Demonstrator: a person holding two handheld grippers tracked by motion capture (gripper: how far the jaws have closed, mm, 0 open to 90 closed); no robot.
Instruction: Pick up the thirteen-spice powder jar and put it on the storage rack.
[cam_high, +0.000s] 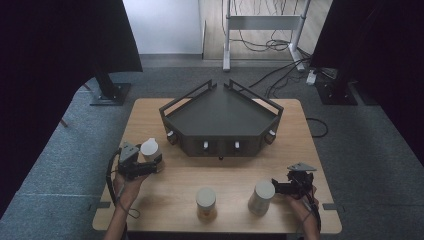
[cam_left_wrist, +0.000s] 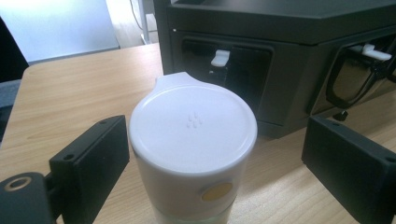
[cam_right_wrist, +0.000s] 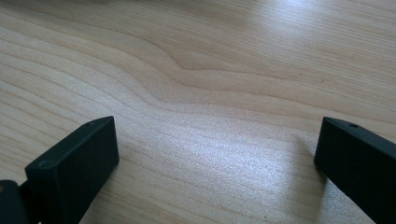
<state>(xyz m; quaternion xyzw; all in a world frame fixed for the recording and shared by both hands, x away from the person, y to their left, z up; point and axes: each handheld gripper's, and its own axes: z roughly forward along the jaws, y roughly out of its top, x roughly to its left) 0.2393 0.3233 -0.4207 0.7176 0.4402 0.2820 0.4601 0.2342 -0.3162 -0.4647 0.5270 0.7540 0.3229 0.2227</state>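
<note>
text: none legible | labels: none | numbers: none

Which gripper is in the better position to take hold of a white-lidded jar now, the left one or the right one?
Left. The left gripper already has the white-lidded jar between its open jaws, near the black tray. The right gripper is open over bare table.

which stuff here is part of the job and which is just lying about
In the job:
- left gripper, fingers open either side of the white-lidded jar
- that jar, upright by the dark tray's front left corner

Lying about:
- middle jar
- right jar, beside the right gripper, open
- cables on the floor
</note>
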